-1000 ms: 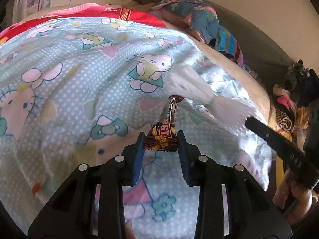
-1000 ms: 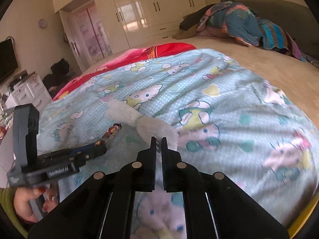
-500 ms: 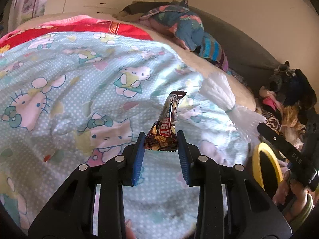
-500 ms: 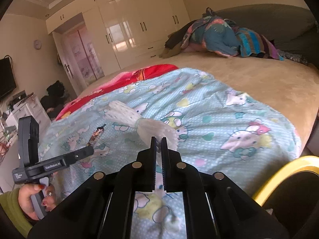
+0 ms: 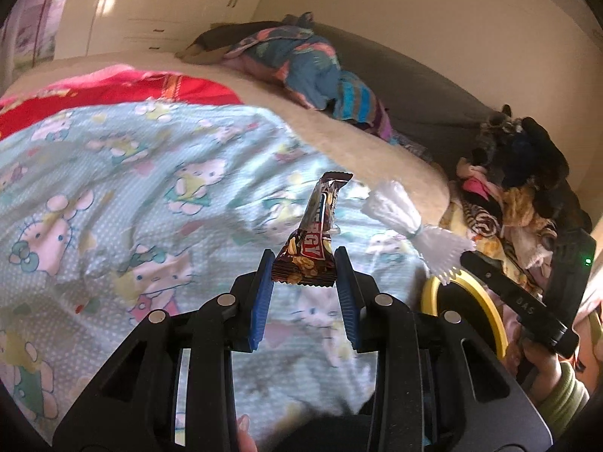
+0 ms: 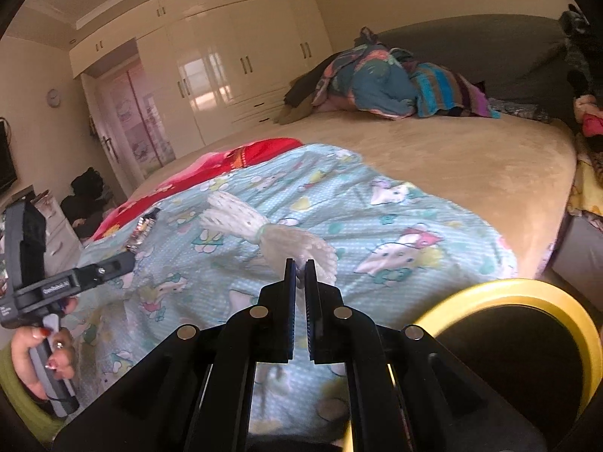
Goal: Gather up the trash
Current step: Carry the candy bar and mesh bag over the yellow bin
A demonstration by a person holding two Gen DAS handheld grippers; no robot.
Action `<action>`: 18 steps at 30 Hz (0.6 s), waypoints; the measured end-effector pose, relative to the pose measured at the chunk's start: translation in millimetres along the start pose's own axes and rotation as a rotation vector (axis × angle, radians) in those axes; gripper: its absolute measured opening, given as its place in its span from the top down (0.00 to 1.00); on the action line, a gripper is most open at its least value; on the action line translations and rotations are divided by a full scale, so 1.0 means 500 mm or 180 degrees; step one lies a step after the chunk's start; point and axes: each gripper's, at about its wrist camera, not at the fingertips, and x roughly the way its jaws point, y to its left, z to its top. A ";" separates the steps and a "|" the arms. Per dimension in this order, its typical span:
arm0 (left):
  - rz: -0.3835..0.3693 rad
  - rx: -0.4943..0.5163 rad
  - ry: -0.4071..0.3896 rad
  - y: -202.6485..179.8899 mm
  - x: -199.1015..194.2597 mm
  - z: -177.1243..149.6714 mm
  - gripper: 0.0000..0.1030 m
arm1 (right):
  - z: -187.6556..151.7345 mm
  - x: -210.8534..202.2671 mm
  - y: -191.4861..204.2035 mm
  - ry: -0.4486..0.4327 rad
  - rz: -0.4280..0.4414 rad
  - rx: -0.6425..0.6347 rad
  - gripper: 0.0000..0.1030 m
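Two pieces of trash are in your grippers, both lifted clear of the cartoon-cat blanket (image 5: 124, 188) on the bed. Your left gripper (image 5: 303, 275) has its blue pads clamped on the bottom end of a brown snack-bar wrapper (image 5: 314, 233), which stands up and leans away from you, its crimped top end free in the air. Your right gripper (image 6: 299, 267) has its jaws pressed nearly together on the edge of a white pleated wrapper (image 6: 271, 233), pinched at its middle like a bow; its far half fans out toward the blanket and the near half spreads just above the fingertips. In the left wrist view that same white wrapper (image 5: 410, 226) hangs off the right gripper's tip, beside the snack wrapper and above the yellow rim of a dark bin (image 5: 486, 301). In the right wrist view the bin (image 6: 535, 290) sits low on the right, just beside the gripper and against the bed's edge. Your left hand (image 6: 41, 354), with red nails and a green sleeve, shows at the lower left gripping its handle. Behind, a beige bedcover (image 6: 452, 158), a red blanket (image 6: 233, 158) and a heap of patterned clothes (image 6: 384, 83) lie near the headboard, with glossy cream wardrobes (image 6: 226, 64) beyond.
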 end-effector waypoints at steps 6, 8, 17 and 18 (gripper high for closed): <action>-0.0118 0.0143 -0.0025 -0.051 -0.009 0.003 0.75 | -0.009 -0.047 -0.032 -0.0036 -0.0147 0.0050 0.95; -0.0162 0.0185 -0.0024 -0.065 -0.012 0.002 0.75 | -0.013 -0.058 -0.040 -0.0044 -0.0187 0.0074 0.95; -0.0348 0.0402 0.0000 -0.134 -0.012 -0.007 0.75 | -0.025 -0.116 -0.082 -0.0104 -0.0431 0.0203 0.95; -0.0365 0.0431 0.0006 -0.143 -0.012 -0.009 0.75 | -0.026 -0.121 -0.087 -0.0107 -0.0452 0.0213 0.95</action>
